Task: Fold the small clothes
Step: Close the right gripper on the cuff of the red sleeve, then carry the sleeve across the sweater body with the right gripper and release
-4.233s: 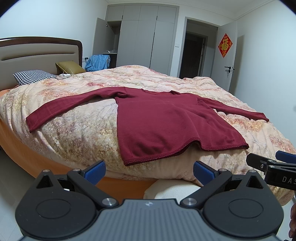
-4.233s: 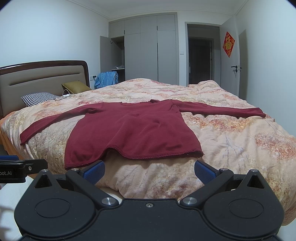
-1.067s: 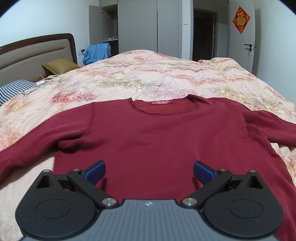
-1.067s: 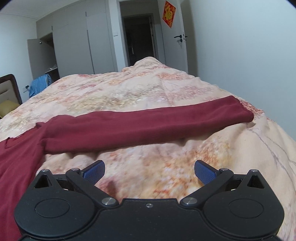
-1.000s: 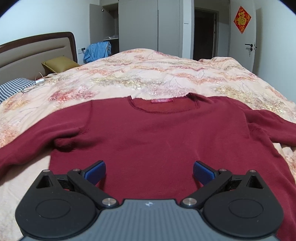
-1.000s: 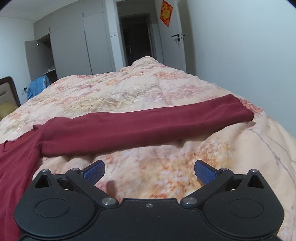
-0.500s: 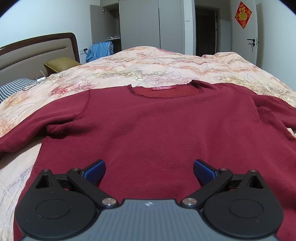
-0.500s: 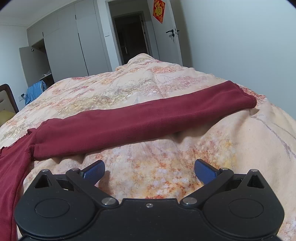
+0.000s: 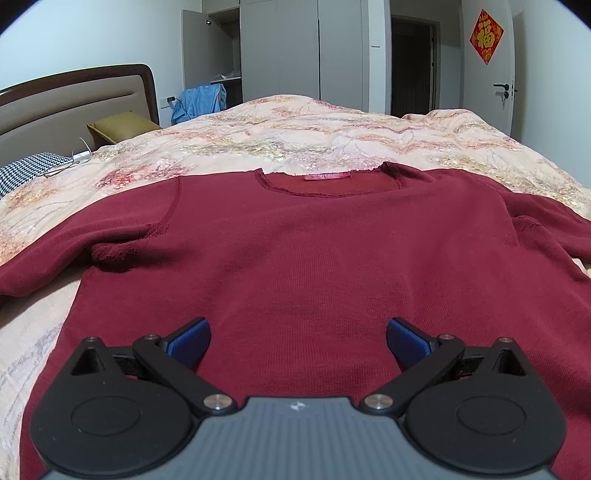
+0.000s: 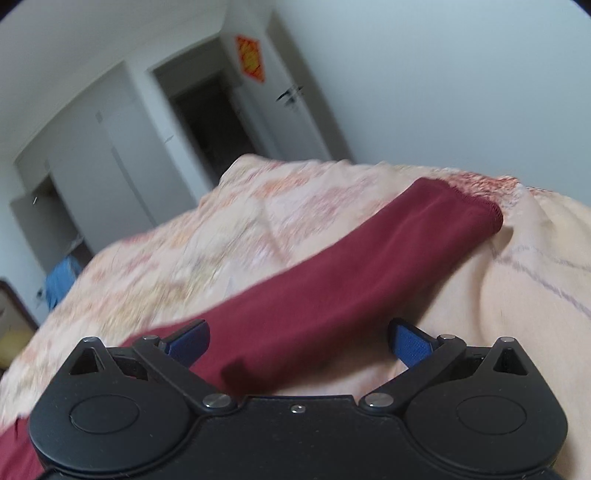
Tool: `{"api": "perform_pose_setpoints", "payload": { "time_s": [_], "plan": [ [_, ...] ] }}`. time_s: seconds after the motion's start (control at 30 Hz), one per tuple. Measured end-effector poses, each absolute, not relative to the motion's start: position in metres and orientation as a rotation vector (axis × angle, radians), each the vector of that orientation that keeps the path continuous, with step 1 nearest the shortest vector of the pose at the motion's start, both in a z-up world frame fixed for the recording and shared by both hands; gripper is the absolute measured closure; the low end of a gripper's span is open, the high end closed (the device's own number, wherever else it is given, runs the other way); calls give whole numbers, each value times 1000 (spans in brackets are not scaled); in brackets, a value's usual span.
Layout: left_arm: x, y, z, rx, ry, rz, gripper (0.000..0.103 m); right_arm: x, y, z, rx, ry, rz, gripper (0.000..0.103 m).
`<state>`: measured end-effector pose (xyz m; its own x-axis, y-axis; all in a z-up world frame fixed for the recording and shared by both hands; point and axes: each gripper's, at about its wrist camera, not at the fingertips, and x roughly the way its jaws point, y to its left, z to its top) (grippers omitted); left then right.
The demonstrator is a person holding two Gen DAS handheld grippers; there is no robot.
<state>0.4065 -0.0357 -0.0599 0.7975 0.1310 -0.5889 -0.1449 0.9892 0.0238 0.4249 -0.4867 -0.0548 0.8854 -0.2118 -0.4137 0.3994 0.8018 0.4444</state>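
Moved: right gripper (image 10: 298,341) has rolled to a tilt and closed in on the sleeve (image 10: 351,295) since half a second ago; the view is now motion-blurred. The left gripper (image 9: 298,341) has barely shifted and still faces the sweater's chest.
Left gripper: jaws spread wide, nothing between them, low over the lower body of the sweater (image 9: 314,258).
Right gripper: jaws spread wide, astride the sleeve, which passes between the blue pads (image 10: 410,345); contact with the cloth cannot be told.
Sweater: dark red, flat and face up on the quilt (image 9: 314,140), neckline (image 9: 325,182) at 12 o'clock in the left view, with a pink label (image 9: 327,176) inside the collar.
Sleeves: one runs off toward 9 o'clock in the left view, bunched at the armpit (image 9: 122,254); the other leaves at 3 o'clock. In the right view it stretches from 7 o'clock up to its cuff (image 10: 476,210) at 2 o'clock, near the bed edge.
Around: headboard (image 9: 74,99) at 10 o'clock, an olive pillow (image 9: 122,127) and a houndstooth pillow (image 9: 26,171) below it, with a white cable (image 9: 79,157) between them.
Farther off: blue garment (image 9: 201,101) by the open wardrobe (image 9: 277,51), a dark doorway (image 9: 410,66), and a white door with a red ornament (image 9: 485,36) at 1 o'clock.
In the way: nothing lies on the sweater.
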Motion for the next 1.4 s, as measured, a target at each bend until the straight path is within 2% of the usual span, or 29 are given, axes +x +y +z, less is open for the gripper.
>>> {"api": "perform_pose_setpoints", "payload": {
  "time_s": [0.23, 0.33, 0.4, 0.47, 0.73, 0.87, 1.0, 1.4],
  "plan": [
    [406, -36, -61, -26, 624, 148, 0, 433, -491, -61, 533, 325, -424, 13],
    [406, -35, -61, -26, 623, 148, 0, 431, -493, -64, 542, 314, -451, 27],
    [406, -35, -61, -26, 623, 148, 0, 429, -495, -66, 556, 305, -473, 43],
    [407, -35, -61, -26, 623, 148, 0, 424, -497, -69, 571, 297, -490, 54],
    [406, -35, -62, -25, 623, 148, 0, 418, -498, -72, 599, 274, -502, 72],
    [406, -36, -62, -25, 623, 148, 0, 415, -496, -71, 594, 264, -494, 87],
    [406, -35, -62, -29, 622, 146, 0, 417, -493, -63, 564, 273, -486, 93],
    [406, -31, -62, -49, 617, 138, 0, 432, -472, -21, 321, 283, -464, 94]
  ]
}}
